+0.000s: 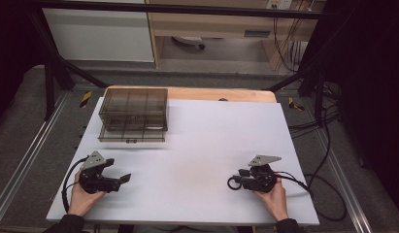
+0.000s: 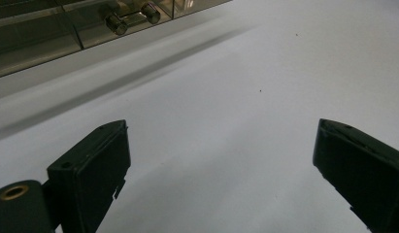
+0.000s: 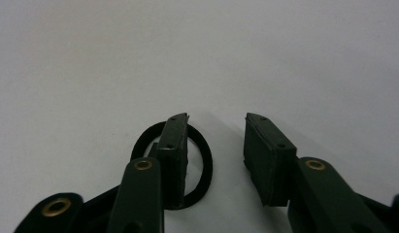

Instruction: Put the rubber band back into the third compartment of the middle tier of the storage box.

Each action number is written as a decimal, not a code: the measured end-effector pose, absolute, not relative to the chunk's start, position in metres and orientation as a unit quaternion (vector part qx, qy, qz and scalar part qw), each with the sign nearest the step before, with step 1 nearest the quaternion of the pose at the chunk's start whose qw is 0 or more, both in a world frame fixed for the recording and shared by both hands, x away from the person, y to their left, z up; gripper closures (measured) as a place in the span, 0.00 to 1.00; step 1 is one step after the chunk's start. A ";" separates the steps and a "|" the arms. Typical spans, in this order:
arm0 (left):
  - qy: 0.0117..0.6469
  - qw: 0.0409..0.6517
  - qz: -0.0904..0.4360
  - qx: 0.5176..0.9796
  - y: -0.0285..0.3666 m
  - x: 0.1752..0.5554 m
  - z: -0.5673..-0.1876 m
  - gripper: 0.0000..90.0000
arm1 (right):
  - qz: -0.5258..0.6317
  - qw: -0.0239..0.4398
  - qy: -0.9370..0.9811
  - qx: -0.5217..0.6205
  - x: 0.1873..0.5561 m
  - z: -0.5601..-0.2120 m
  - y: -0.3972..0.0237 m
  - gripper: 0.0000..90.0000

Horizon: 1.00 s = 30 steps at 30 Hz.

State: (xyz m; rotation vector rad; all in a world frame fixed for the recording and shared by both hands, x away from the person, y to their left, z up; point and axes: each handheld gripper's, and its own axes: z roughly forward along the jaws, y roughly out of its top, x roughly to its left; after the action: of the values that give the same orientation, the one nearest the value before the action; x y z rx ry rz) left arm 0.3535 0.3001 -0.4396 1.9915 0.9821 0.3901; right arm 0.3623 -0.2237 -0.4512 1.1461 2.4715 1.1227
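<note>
A small black elastic ring (image 3: 205, 162) lies flat on the white table top (image 1: 207, 141), just left of my right gripper (image 1: 237, 177) in the high view. In the right gripper view, my right gripper (image 3: 216, 119) is open with a narrow gap; its left jaw stands inside the ring and the right jaw is outside it. My left gripper (image 1: 118, 171) rests near the front left of the table, and in its own view my left gripper (image 2: 221, 126) is wide open with only bare table between the jaws.
A smoked, see-through drawer box (image 1: 134, 114) stands at the back left; its metal handle (image 2: 134, 17) faces my left gripper. Cables (image 1: 328, 194) trail off the table's right side. A wooden edge (image 1: 245, 93) runs behind the white board.
</note>
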 end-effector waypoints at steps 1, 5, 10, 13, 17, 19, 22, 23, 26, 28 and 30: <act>0.394 0.429 0.156 0.798 0.300 0.354 -0.440 0.07 | 0.379 0.096 0.835 0.387 0.362 -0.451 -0.224 0.74; 0.394 0.429 0.156 0.798 0.300 0.354 -0.440 0.07 | 0.378 0.091 0.835 0.389 0.362 -0.451 -0.224 0.81; 0.395 0.429 0.156 0.797 0.300 0.354 -0.440 0.07 | 0.377 0.086 0.835 0.391 0.361 -0.451 -0.224 0.87; 0.395 0.429 0.156 0.798 0.300 0.354 -0.440 0.07 | 0.374 0.085 0.836 0.392 0.361 -0.451 -0.224 0.89; 0.395 0.428 0.156 0.798 0.301 0.354 -0.440 0.07 | 0.373 0.081 0.837 0.393 0.361 -0.451 -0.224 0.92; 0.395 0.428 0.156 0.798 0.301 0.354 -0.440 0.07 | 0.372 0.079 0.836 0.395 0.361 -0.451 -0.224 0.93; 0.395 0.428 0.156 0.798 0.301 0.354 -0.440 0.07 | 0.371 0.080 0.837 0.394 0.361 -0.451 -0.224 0.95; 0.395 0.429 0.156 0.797 0.301 0.353 -0.440 0.07 | 0.371 0.080 0.837 0.395 0.361 -0.451 -0.224 0.96; 0.396 0.429 0.156 0.797 0.301 0.353 -0.440 0.07 | 0.370 0.079 0.837 0.395 0.361 -0.450 -0.224 0.96; 0.396 0.429 0.156 0.797 0.301 0.353 -0.440 0.07 | 0.370 0.080 0.837 0.394 0.361 -0.450 -0.224 0.97; 0.396 0.429 0.157 0.797 0.301 0.353 -0.440 0.07 | 0.371 0.078 0.836 0.396 0.361 -0.450 -0.224 0.97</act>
State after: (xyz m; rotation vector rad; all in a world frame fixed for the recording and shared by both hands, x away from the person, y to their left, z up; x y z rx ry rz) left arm 0.3534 0.3007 -0.4396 1.9885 0.9883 0.3910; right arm 0.3605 -0.2241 -0.4497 1.1854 2.5046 1.1121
